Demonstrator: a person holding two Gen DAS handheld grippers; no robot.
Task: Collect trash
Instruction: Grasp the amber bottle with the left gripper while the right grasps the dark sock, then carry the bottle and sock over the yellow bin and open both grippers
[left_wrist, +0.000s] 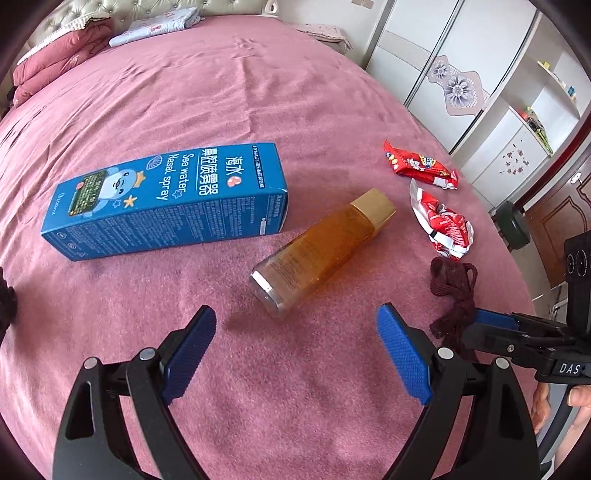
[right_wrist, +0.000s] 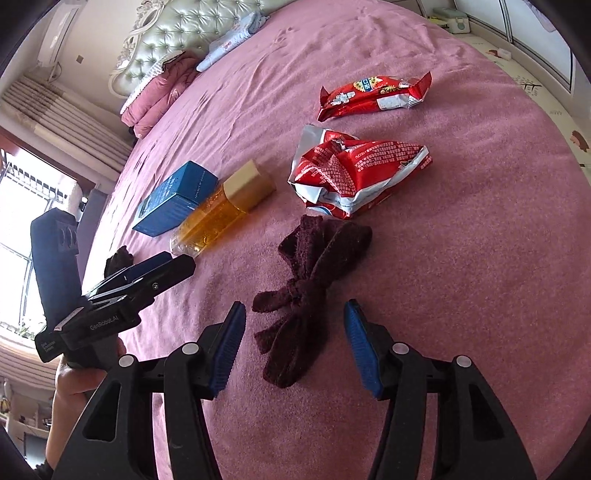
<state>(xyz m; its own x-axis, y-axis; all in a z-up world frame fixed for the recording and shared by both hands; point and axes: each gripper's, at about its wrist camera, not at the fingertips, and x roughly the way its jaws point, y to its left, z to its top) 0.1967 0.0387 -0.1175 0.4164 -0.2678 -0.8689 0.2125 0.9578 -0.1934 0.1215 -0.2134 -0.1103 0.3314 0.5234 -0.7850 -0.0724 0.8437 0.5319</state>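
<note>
Trash lies toward the bed's (left_wrist: 258, 92) near edge, so I hang my left gripper (left_wrist: 295, 354) wide open over the amber bottle (left_wrist: 321, 247) and my right gripper (right_wrist: 293, 347), open and empty, astride the maroon sock (right_wrist: 303, 291), crumpled red wrapper (right_wrist: 354, 173) just beyond.

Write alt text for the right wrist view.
Open right gripper hangs over a knotted dark red cloth on a pink bedspread. Beyond lie two red wrappers, one crumpled and one flat, an amber bottle and a blue box.
</note>
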